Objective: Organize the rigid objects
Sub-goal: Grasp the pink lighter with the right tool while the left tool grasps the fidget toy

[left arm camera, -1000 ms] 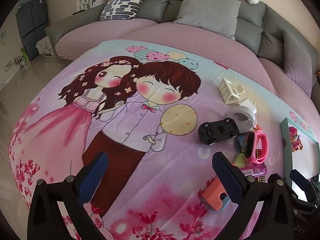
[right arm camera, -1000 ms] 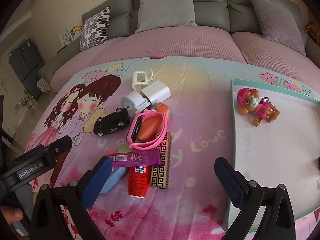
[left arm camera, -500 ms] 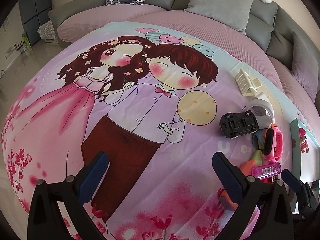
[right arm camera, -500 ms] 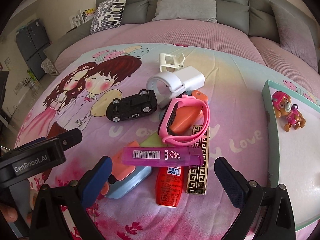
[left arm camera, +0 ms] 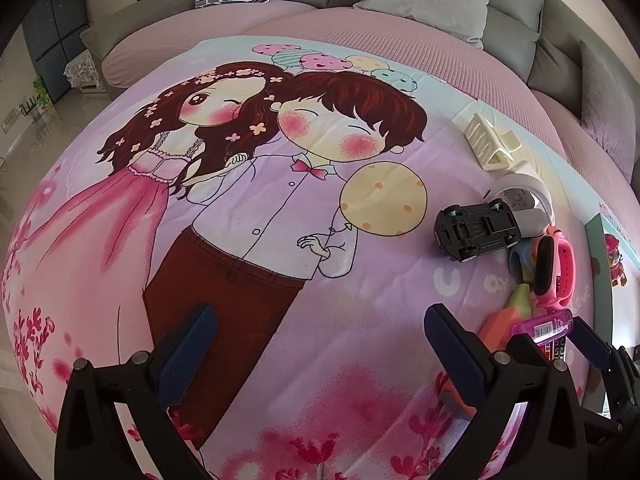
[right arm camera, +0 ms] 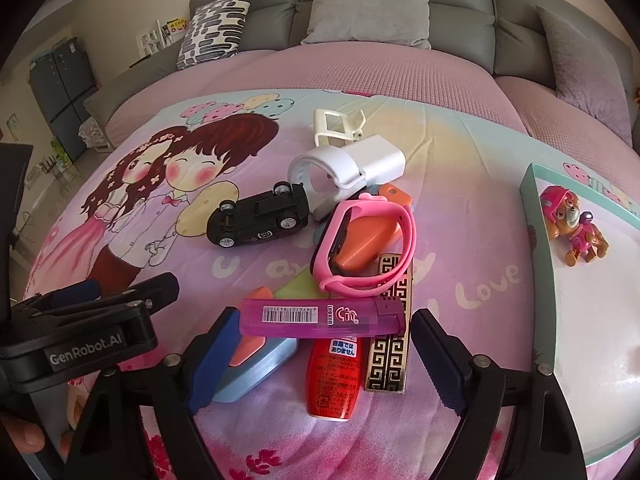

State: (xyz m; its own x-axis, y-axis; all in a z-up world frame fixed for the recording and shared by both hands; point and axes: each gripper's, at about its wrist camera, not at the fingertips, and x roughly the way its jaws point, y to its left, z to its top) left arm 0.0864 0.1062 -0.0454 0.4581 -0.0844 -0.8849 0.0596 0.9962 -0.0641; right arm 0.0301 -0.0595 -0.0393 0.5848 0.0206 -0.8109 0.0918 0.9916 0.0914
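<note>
Closing right gripper [right arm camera: 320, 356] around purple lighter [right arm camera: 320, 317] — pads not touching; left gripper [left arm camera: 316, 352] spread, empty.

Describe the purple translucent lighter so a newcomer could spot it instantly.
On the cartoon-print bedsheet, find the toy pile left of the white tray. The purple translucent lighter lies crosswise atop the red bottle, nearest the camera. Only it carries a barcode sticker.

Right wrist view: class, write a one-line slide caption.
Right tool closing around a purple lighter atop the toy pile; nothing gripped yet.
</note>
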